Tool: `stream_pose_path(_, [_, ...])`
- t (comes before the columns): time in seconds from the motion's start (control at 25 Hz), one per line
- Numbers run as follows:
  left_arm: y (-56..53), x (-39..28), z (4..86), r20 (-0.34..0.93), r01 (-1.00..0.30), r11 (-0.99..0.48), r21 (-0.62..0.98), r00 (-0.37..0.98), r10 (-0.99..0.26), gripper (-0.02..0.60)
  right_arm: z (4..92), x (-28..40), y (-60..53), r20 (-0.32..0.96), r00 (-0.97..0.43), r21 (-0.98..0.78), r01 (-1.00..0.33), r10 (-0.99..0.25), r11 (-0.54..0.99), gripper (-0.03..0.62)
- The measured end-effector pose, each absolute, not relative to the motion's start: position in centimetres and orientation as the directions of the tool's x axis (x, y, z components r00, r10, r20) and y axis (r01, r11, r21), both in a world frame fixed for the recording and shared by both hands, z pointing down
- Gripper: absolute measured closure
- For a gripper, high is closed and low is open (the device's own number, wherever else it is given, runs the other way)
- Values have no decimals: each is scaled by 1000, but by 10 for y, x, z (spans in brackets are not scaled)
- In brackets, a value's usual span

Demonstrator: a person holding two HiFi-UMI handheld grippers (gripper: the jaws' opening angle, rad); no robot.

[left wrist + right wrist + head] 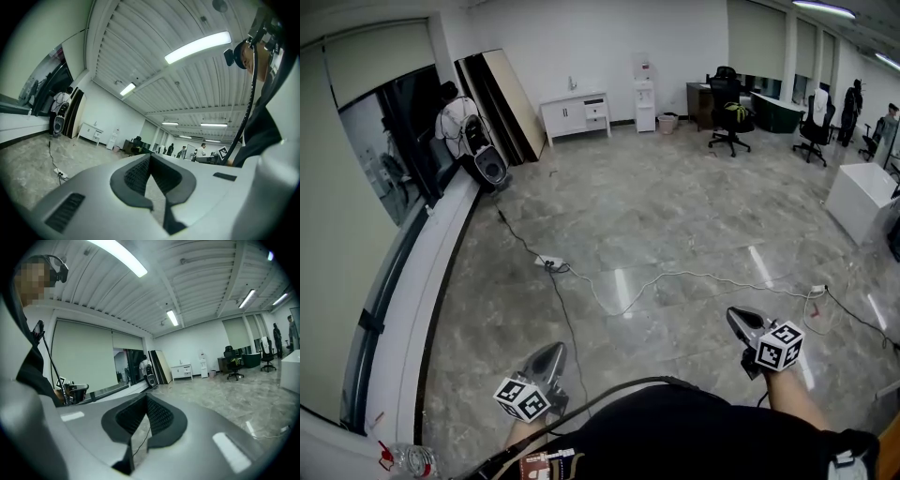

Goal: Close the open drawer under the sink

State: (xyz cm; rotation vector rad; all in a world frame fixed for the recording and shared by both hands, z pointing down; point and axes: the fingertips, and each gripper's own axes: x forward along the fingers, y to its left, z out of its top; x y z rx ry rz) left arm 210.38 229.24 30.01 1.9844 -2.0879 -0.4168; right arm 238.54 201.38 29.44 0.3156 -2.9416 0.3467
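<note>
- The left hand-held gripper (pixel 551 352) hangs low at the bottom left of the head view, in front of the person's dark torso. Its marker cube (pixel 523 398) is nearest the camera and its tip points out over the floor (pixel 675 216).
- In the left gripper view its jaws meet at the tips and nothing is between them.
- The right hand-held gripper (pixel 738 316) is at the bottom right with its marker cube (pixel 779 345) behind the jaws. It also points out over the floor.
- Its jaws are pressed together and hold nothing.
- A white cabinet (pixel 575 112) stands against the far wall, well away from both grippers. A small fixture sits on its top. Its drawers (pixel 596 111) are too small to tell whether one is open.
- A water dispenser (pixel 645 94) stands just right of the cabinet.
- A cable (pixel 675 277) runs across the floor from a power strip (pixel 548 262).
- A speaker (pixel 490 169) sits at the far end of the white ledge (pixel 412 319) on the left.
</note>
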Motion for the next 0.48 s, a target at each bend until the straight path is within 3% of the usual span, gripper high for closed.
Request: stream_pose_path(0.48, [2265, 2058, 327, -6, -919, 51, 392, -58, -998, 584, 318, 2342, 1990, 239, -957, -217, -218, -164, 952, 592])
